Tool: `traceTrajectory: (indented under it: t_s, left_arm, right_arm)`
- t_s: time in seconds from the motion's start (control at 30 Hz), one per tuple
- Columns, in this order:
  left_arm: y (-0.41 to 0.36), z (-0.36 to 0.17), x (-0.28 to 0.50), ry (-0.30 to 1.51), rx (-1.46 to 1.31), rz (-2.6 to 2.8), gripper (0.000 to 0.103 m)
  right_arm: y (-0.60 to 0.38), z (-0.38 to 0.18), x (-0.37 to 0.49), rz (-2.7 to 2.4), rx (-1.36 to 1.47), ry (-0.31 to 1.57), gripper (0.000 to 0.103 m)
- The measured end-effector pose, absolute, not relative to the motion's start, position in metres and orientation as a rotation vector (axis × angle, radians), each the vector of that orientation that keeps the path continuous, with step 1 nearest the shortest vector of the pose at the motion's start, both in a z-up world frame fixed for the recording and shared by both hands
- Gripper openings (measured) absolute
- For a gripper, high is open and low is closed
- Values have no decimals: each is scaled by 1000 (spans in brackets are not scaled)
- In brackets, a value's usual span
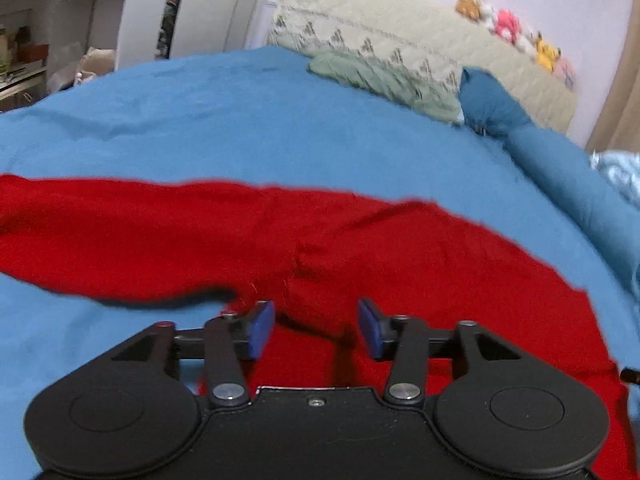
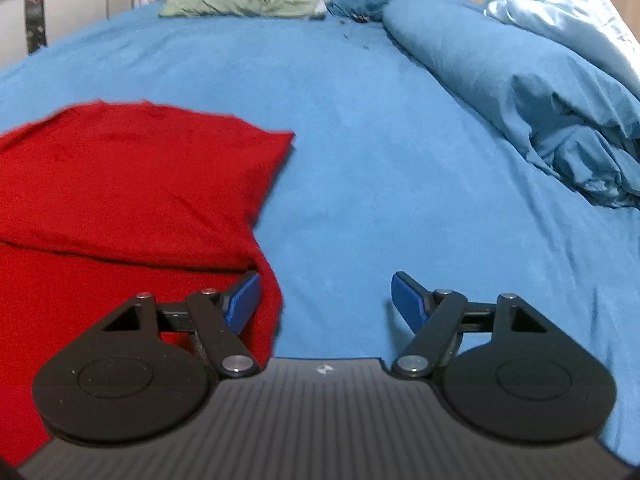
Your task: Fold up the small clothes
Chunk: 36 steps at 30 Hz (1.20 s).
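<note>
Blue bedsheet (image 1: 280,120), quilted headboard (image 1: 400,32) w/ plush toys (image 1: 516,32), white shelves (image 1: 80,20).

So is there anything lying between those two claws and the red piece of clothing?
Nothing visible. The left claw sits open right over the red garment, and the right claw is open at its edge, with only bare blue sheet around.

No readable text, label, brand or number shows anywhere in the left or right wrist view.
</note>
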<state>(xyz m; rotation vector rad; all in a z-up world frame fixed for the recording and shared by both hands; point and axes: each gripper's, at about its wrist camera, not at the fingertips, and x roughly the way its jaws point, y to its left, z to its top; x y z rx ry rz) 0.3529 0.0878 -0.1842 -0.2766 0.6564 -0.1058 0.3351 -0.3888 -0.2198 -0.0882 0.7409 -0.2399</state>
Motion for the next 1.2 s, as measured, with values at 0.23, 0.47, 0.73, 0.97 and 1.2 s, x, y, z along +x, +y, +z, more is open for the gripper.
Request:
traceTrajectory:
  t_s: [0.23, 0.47, 0.73, 0.97, 1.2]
  left_arm:
    - [86, -172, 398, 636, -220, -115, 54]
    - [54, -189, 404, 666, -38, -153, 8]
    - [49, -177, 366, 487, 89, -18, 48]
    - [29, -181, 364, 537, 46, -227, 65]
    - [35, -208, 394, 671, -17, -234, 71]
  right_arm:
    - [-367, -207, 349, -171, -87, 669, 90]
    - [-346, -216, 367, -123, -96, 667, 90]
    - [-336, -214, 374, -72, -103, 638, 90]
    - [-324, -230, 385, 2, -119, 673, 90]
    - [-341, -249, 378, 17, -36, 710, 91]
